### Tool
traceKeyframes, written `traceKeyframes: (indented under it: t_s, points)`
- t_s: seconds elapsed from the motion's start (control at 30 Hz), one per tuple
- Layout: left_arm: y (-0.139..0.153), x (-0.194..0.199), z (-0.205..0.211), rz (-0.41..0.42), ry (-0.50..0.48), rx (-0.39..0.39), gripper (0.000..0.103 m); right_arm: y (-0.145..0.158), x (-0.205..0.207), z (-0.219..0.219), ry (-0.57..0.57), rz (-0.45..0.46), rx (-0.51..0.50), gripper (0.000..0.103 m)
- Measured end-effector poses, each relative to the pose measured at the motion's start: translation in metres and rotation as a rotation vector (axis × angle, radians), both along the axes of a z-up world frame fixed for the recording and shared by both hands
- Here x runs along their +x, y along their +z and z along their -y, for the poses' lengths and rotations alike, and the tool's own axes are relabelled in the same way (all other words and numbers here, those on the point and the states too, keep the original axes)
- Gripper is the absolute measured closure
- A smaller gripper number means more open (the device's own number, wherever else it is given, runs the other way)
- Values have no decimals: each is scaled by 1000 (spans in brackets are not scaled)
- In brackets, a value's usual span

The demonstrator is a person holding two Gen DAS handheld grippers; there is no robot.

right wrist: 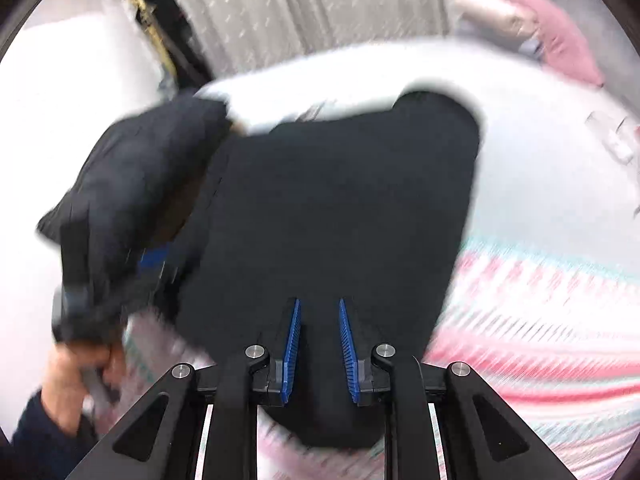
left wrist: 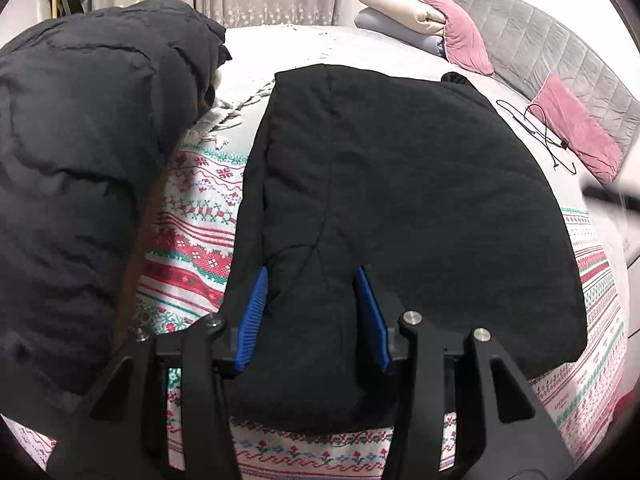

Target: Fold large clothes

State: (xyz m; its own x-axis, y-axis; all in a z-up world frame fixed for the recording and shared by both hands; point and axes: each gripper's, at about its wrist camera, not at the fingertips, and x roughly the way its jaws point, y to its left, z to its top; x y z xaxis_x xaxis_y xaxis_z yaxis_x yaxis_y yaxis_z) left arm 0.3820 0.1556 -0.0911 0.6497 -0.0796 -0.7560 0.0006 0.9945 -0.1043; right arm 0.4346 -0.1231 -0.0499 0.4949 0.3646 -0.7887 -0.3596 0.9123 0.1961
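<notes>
The black garment [left wrist: 400,200] lies flat on the bed [left wrist: 500,80], over a patterned blanket [left wrist: 192,240], and it looks already folded at least once into a compact shape, w/ a straight edge on its left side. To its left a dark puffer jacket [left wrist: 80,160] sits in a bulky heap, touching the blanket but apart from the black piece. The left gripper [left wrist: 316,280] hovers over the near part of the garment w/ jaws spread wide, holding nothing. The right gripper [right wrist: 319,308] is also above the near edge; its jaws stand apart w/ a narrower gap, and I see no cloth between them, though this view is blurred by motion. My guess: the step in hand is the approach for one more fold, or a final smoothing. The next move probably needs both grippers to come down on the near edge, pinch all layers together, not only the top one, then carry the edge toward the far side evenly.
</notes>
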Motion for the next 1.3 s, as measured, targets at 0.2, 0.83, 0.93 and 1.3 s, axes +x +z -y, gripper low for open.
traceKeyframes:
  t_s: [0.2, 0.83, 0.93, 1.3]
  points:
    - [1, -5, -2, 3, -14, -11, 55, -14, 91, -27, -36, -70, -57, 83]
    - [48, 92, 23, -8, -49, -101, 65, -100, 119, -36, -96, -133, -150, 85]
    - [55, 124, 41, -1, -58, -35, 65, -100, 113, -42, -96, -95, -180, 85]
    - [-1, 167, 47, -77, 26, 95, 69, -101, 106, -37, -85, -73, -121, 85]
